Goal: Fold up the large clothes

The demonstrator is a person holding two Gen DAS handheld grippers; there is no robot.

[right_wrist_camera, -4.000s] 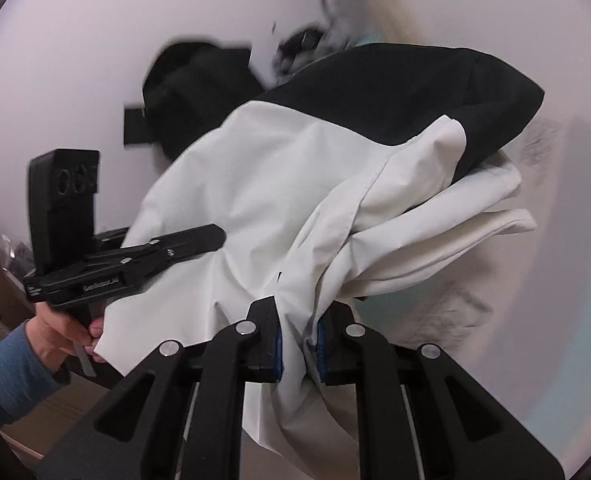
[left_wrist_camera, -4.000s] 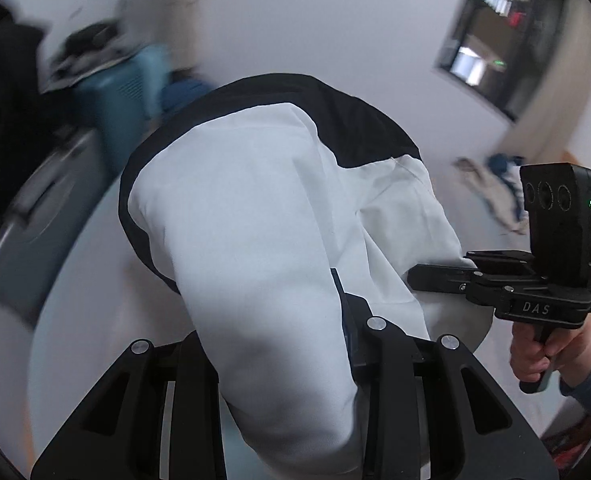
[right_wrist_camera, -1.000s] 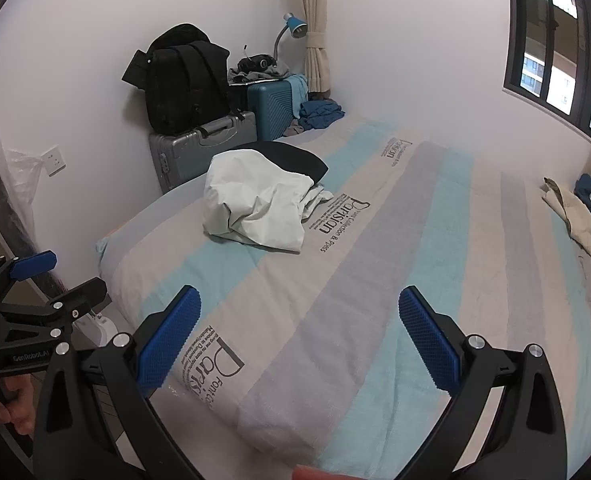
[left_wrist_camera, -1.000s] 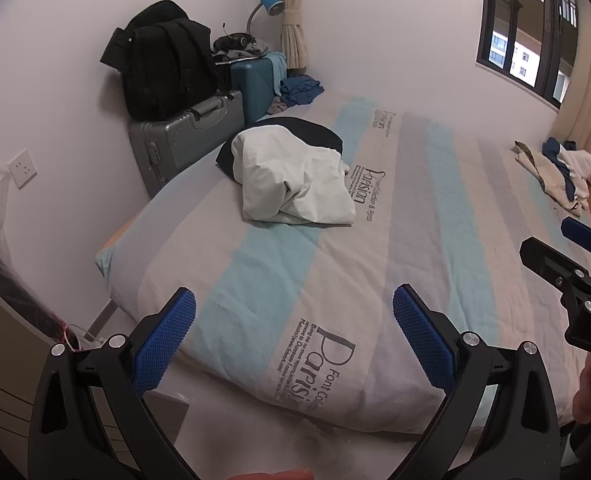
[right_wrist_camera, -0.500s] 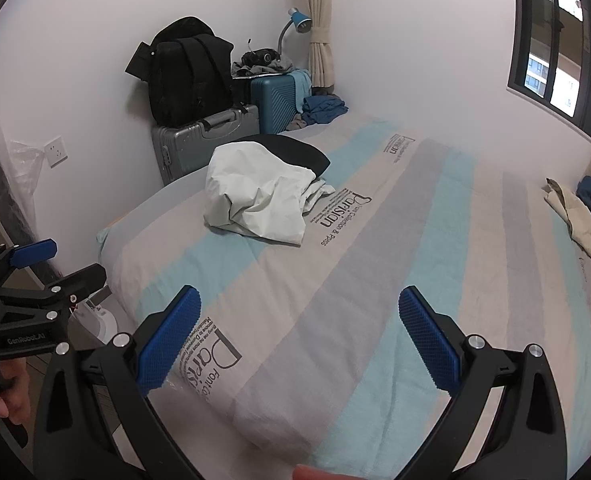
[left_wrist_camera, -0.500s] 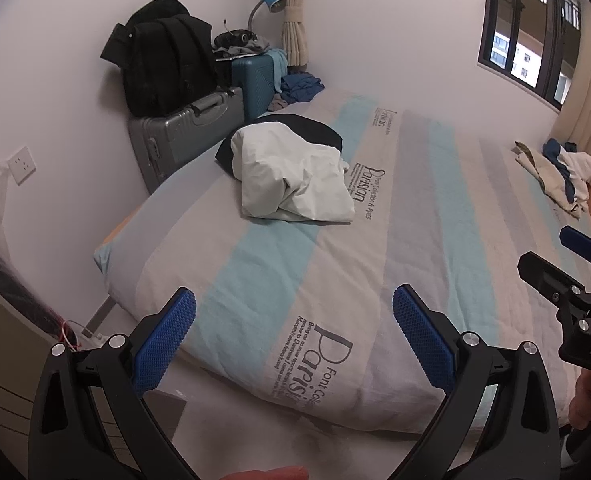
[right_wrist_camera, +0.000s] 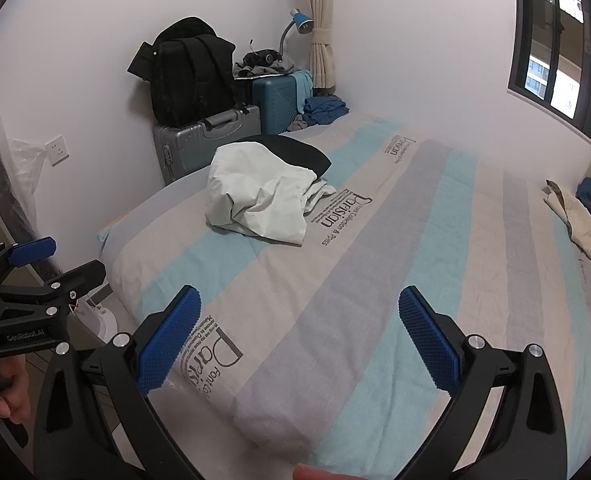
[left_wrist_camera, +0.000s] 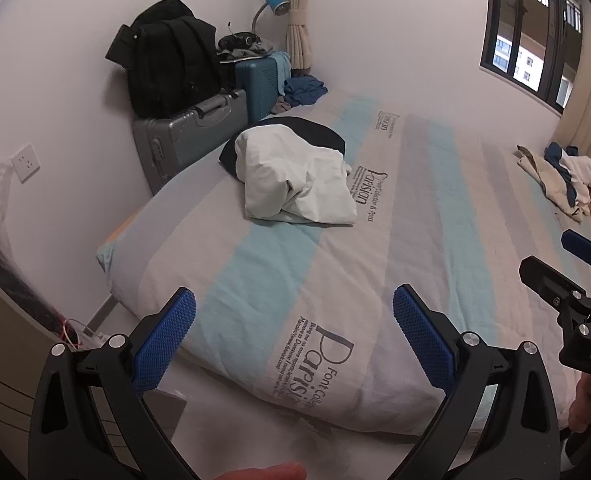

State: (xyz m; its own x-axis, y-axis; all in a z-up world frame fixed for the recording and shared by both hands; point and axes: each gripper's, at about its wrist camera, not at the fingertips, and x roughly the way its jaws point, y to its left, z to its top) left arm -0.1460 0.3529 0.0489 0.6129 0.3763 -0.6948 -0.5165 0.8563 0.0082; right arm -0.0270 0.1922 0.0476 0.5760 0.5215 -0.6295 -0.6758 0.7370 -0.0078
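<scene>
A white and black garment [left_wrist_camera: 295,176] [right_wrist_camera: 263,196] lies bunched in a rough folded heap on the far left part of the striped bed [left_wrist_camera: 415,240] [right_wrist_camera: 435,260]. Both grippers hang back past the bed's near edge, well short of the garment. My left gripper [left_wrist_camera: 294,340] is open with nothing between its blue pads [left_wrist_camera: 167,340]. My right gripper [right_wrist_camera: 299,340] is open too, also holding nothing. The right gripper [left_wrist_camera: 571,280] also shows at the right edge of the left wrist view, and the left gripper [right_wrist_camera: 35,264] at the left edge of the right wrist view.
A second pile of clothes [left_wrist_camera: 559,180] [right_wrist_camera: 587,216] lies at the bed's far right. Beside the bed on the left stand a grey suitcase [left_wrist_camera: 187,136] with a black backpack [left_wrist_camera: 171,72] on it, a teal suitcase [left_wrist_camera: 259,80] and a lamp [left_wrist_camera: 275,4]. Window at the right.
Four seconds ago both grippers were shut on the garment, held up close. It now lies on the bed and both grippers are open and drawn back. Over the last second the views shifted only slightly.
</scene>
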